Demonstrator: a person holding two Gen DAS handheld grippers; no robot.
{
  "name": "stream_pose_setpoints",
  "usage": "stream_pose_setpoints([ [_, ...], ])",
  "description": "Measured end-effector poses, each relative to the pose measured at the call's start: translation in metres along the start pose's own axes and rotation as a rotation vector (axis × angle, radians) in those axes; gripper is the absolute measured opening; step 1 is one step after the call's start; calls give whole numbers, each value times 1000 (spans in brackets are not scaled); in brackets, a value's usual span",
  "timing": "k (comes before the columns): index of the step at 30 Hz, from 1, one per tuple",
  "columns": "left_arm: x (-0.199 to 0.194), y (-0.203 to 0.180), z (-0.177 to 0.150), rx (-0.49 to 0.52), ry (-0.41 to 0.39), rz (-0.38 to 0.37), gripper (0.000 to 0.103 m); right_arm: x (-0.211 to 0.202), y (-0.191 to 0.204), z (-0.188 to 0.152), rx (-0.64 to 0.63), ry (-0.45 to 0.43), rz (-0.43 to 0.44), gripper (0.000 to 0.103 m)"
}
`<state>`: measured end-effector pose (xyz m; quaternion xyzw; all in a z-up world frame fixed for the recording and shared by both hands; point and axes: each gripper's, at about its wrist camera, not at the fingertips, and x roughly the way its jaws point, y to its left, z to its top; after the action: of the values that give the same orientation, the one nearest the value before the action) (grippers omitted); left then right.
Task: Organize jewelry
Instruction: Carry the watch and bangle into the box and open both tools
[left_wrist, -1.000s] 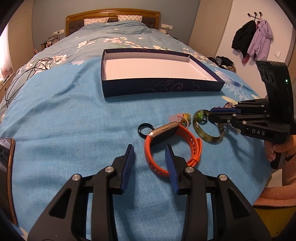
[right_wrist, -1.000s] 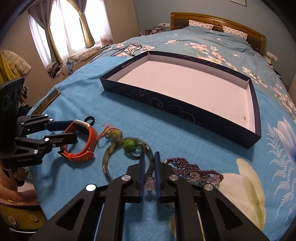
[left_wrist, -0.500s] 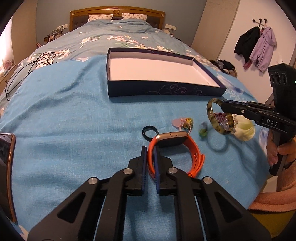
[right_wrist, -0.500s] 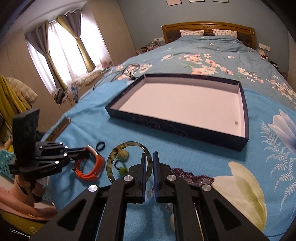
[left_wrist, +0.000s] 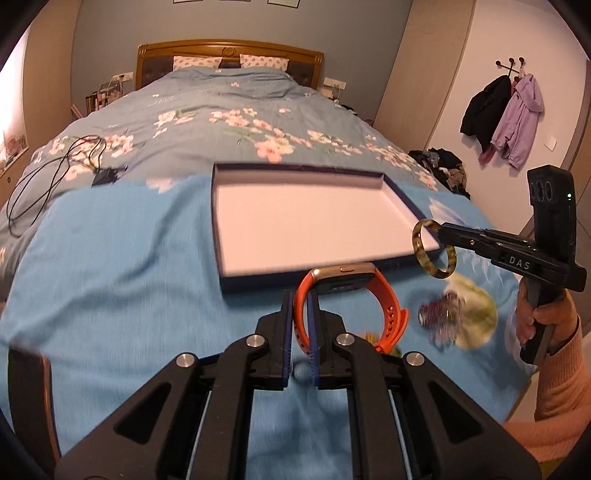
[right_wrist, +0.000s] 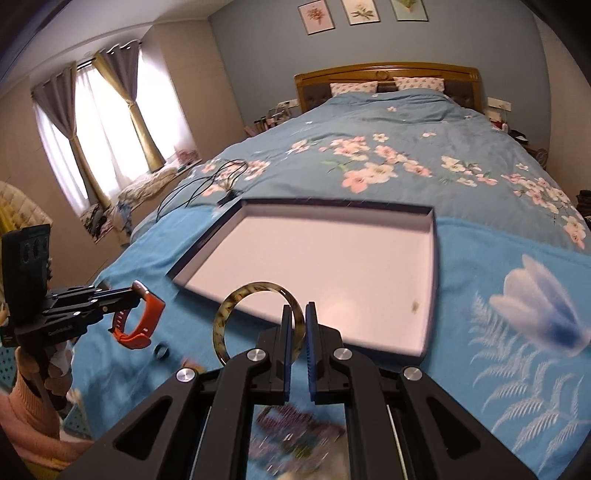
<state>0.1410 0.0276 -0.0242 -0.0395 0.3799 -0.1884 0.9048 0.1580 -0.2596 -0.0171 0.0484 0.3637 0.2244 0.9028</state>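
Gripping the strap of the orange watch, the left tongs carry it clear of the blue blanket, just short of the near edge of the empty tray, probably to drop it inside. To the right, the right tongs pinch the mottled bangle by its rim, hanging over the tray's near right corner for the same reason. A second ago the left tongs stood wide around the watch and both pieces lay on the bed; a beaded bracelet and a black ring lie there now.
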Motion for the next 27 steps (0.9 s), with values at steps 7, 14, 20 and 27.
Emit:
stream_pose_setpoints([
  [7,38,-3,54,35,1,23,8,31,-27,38,42,5,-54,5],
  [14,89,1,102,30,33,26,8,72,-43,67,58,44,-106,5],
  [20,135,9,125,25,84,46,9,105,-48,82,50,95,-141,5],
  [27,180,20,140,24,141,79,9,133,-50,92,45,149,-168,5],
])
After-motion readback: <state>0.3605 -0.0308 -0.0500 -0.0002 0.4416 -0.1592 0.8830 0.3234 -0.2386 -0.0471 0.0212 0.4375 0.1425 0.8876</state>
